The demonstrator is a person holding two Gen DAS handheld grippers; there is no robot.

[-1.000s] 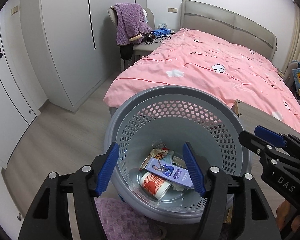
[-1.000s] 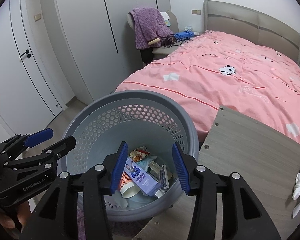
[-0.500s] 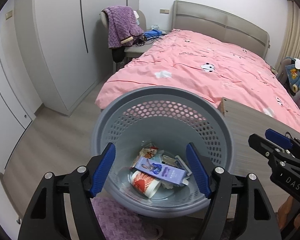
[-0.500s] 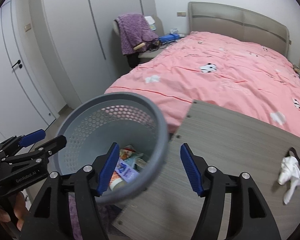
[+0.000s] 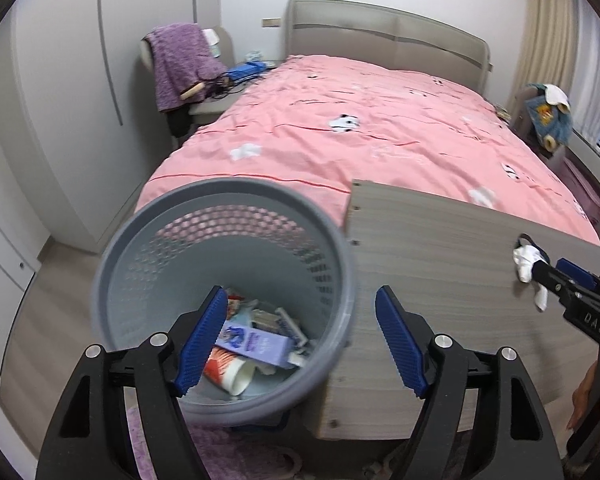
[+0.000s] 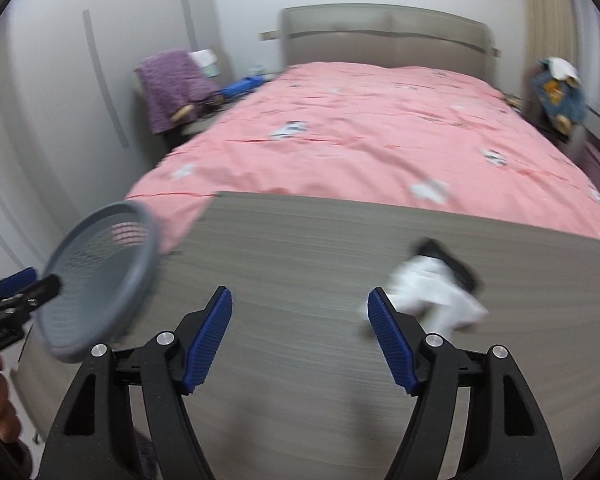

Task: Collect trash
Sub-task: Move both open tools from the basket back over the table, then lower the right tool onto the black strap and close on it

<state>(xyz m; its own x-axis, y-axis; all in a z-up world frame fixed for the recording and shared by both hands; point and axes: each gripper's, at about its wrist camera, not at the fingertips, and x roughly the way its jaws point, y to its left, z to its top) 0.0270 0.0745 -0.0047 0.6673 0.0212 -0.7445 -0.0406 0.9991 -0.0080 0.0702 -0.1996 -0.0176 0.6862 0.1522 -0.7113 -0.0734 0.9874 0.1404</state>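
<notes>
"DAS" in white on the black right gripper (image 5: 580, 280) body

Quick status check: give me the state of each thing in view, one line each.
left gripper: open, nothing between the fingers, jaws just been opening
right gripper: open, empty, jaws just been opening
trash basket: upright, part filled with packaging
white tissue: crumpled, lying loose on the wooden board
dark object: beside the tissue, too blurred to identify
</notes>
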